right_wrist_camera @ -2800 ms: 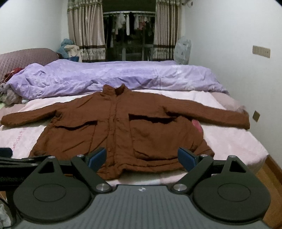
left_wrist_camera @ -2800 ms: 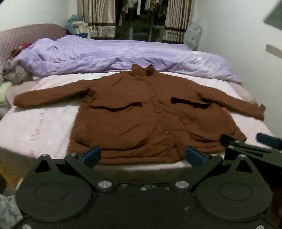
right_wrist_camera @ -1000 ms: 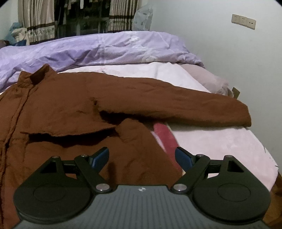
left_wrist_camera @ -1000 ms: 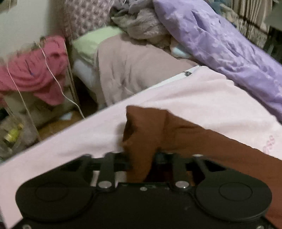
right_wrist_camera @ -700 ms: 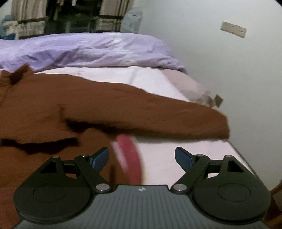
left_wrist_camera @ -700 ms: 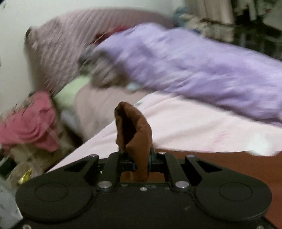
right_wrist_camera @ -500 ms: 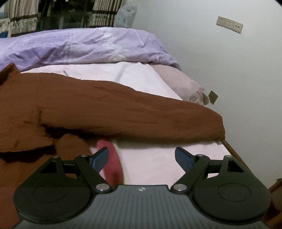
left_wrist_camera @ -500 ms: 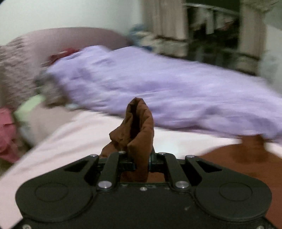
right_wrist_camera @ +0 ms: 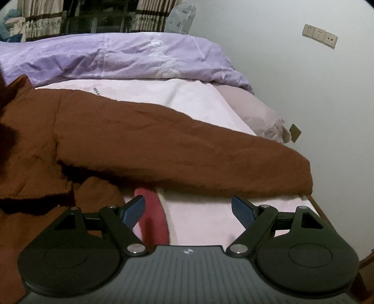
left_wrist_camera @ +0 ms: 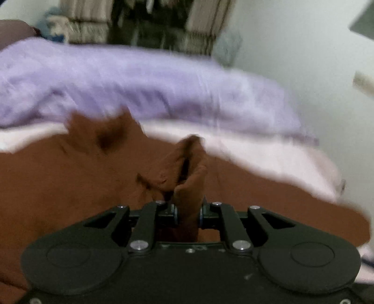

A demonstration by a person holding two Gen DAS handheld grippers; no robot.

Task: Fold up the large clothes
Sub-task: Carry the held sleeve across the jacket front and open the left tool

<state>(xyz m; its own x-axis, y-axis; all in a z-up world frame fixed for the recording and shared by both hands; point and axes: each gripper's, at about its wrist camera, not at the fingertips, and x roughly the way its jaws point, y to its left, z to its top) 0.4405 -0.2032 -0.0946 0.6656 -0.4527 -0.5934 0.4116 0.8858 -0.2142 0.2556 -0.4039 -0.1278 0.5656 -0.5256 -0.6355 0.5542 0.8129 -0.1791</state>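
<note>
Right gripper [right_wrist_camera: 188, 210] (fingers spread) near brown jacket [right_wrist_camera: 149, 138] sleeve

The left wrist view looked out low and close over the left gripper [left_wrist_camera: 187, 214], facing across the rust-brown padded jacket [left_wrist_camera: 70, 177] toward the rumpled lilac quilt [left_wrist_camera: 140, 86] and the striped curtains [left_wrist_camera: 201, 35] behind it; the picture was blurred. The right wrist view sat just above the right gripper [right_wrist_camera: 188, 207], near the bed's pale pink sheet [right_wrist_camera: 201, 219], facing the jacket's outstretched sleeve [right_wrist_camera: 198, 149] and the white wall [right_wrist_camera: 303, 81]. Both views shared the jacket [right_wrist_camera: 35, 140], the quilt [right_wrist_camera: 116, 56] and the curtains [right_wrist_camera: 149, 18].
</note>
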